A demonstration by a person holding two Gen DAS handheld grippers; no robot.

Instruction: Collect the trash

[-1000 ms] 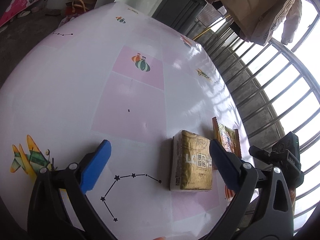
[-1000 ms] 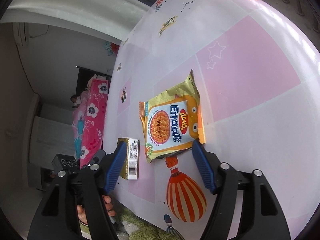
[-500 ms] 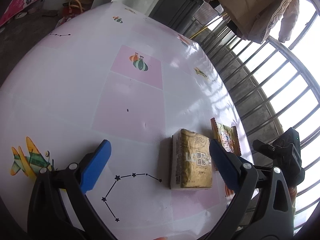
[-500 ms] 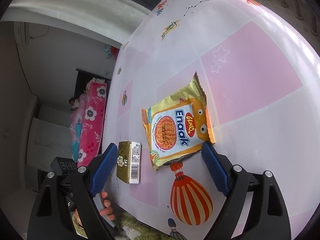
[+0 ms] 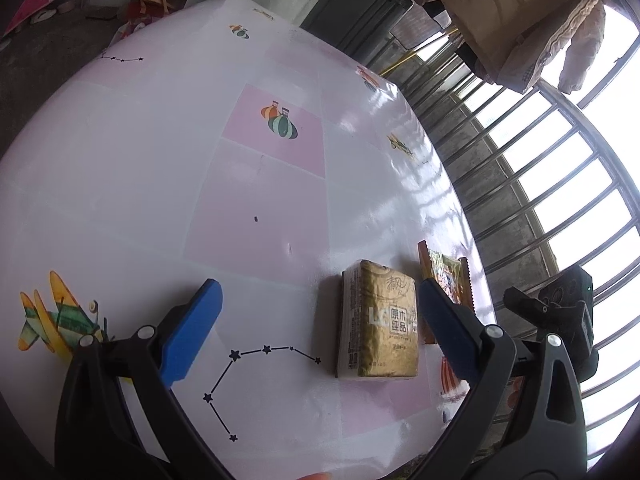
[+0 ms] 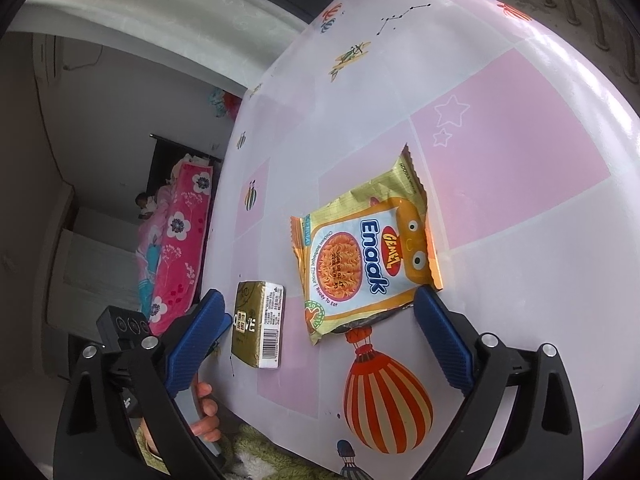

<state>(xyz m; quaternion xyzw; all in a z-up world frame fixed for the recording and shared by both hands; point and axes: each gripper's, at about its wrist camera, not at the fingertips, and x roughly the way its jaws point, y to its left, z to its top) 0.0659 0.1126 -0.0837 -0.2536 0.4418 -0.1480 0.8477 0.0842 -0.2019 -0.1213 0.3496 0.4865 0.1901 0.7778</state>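
Note:
A gold tissue pack point(image 5: 380, 322) lies on the pink and white tablecloth point(image 5: 256, 200), between my left gripper's fingers but nearer the right one. My left gripper point(image 5: 320, 332) is open and empty. An orange "Enaak" noodle snack packet point(image 6: 364, 256) lies flat just beyond my right gripper point(image 6: 316, 332), which is open and empty. The packet shows in the left wrist view point(image 5: 444, 276) behind the tissue pack. The tissue pack also shows in the right wrist view point(image 6: 258, 322), by the left finger.
The table edge point(image 6: 280, 436) runs near the bottom of the right wrist view, with a green rug point(image 6: 256, 460) below. Metal window bars point(image 5: 540, 184) stand beyond the table's right side. A jacket point(image 5: 516, 20) hangs above them.
The right gripper has opened wider and pulled back a little from the snack packet. The left gripper has barely moved; both items lie where they were.

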